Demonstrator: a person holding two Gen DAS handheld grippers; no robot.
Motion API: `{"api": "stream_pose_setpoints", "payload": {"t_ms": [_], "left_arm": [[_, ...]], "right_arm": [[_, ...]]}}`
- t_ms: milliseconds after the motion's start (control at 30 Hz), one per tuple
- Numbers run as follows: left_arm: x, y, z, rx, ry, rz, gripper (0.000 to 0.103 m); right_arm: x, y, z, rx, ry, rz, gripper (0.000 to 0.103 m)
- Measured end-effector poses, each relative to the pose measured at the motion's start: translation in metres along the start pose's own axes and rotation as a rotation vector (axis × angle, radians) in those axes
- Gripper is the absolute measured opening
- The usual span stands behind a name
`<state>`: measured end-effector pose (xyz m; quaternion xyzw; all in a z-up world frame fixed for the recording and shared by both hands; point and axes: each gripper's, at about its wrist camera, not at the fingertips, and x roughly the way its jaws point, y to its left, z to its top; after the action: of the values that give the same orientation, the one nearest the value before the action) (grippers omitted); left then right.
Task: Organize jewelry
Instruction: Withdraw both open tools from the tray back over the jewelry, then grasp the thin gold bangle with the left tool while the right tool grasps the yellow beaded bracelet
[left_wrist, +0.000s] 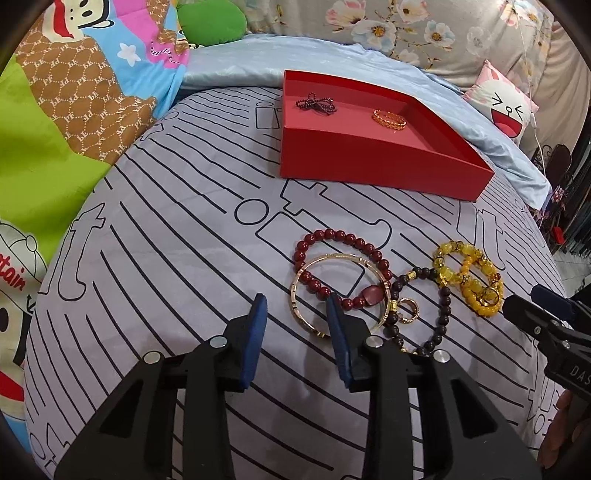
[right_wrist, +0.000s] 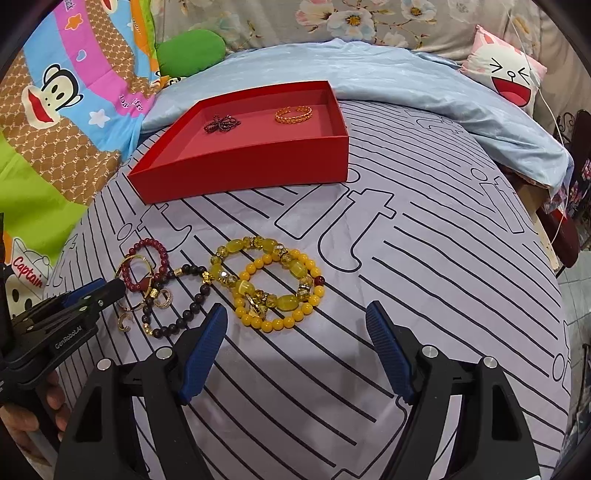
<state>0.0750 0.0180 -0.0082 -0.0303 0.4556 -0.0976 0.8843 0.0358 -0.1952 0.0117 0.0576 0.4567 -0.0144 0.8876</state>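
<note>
On the bed, the red box sits at twelve o'clock with a dark beaded bow and a gold ring already in it, likely as the sorting target. The remaining bracelets lie tangled nearer the grippers. The left gripper has its jaws part open and empty beside the gold bangle; the right gripper gapes wide, holding nothing, and overlapping strands hide which small rings are separate.

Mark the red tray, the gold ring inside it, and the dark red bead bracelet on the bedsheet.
red tray (left_wrist: 369, 162): left wrist view, on its near outer wall.
gold ring (right_wrist: 293, 112): right wrist view, on its front band.
dark red bead bracelet (left_wrist: 334, 235): left wrist view, on its top beads.
</note>
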Motion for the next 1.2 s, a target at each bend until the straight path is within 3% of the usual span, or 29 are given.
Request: {"api": "stream_pose_setpoints", "payload": {"t_ms": [167,267,500,900,1033,1200], "left_arm": [[-0.005,-0.006,0.002,-0.003,-0.007,-0.035,0.040],[-0.003,-0.011,0.001,0.016,-0.001,-0.019,0.045],[-0.005,-0.016,0.001,0.021,-0.015,-0.010,0.067],[0.010,-0.030,0.002,0.067,0.002,0.010,0.067],[0.008,-0.027,0.002,0.057,-0.002,-0.002,0.058],[0.002,-0.022,0.002,0.042,-0.006,-0.012,0.058]], "right_arm": [[0.000,-0.002,0.002,0.008,-0.004,-0.004,0.074],[0.001,-0.002,0.003,0.008,-0.003,-0.003,0.074],[0.003,-0.002,0.003,0.006,0.005,0.002,0.074],[0.007,-0.001,0.004,0.007,0.009,0.001,0.074],[0.008,0.000,0.004,0.005,0.012,0.003,0.074],[0.008,0.001,0.003,0.003,0.013,0.007,0.074]]}}
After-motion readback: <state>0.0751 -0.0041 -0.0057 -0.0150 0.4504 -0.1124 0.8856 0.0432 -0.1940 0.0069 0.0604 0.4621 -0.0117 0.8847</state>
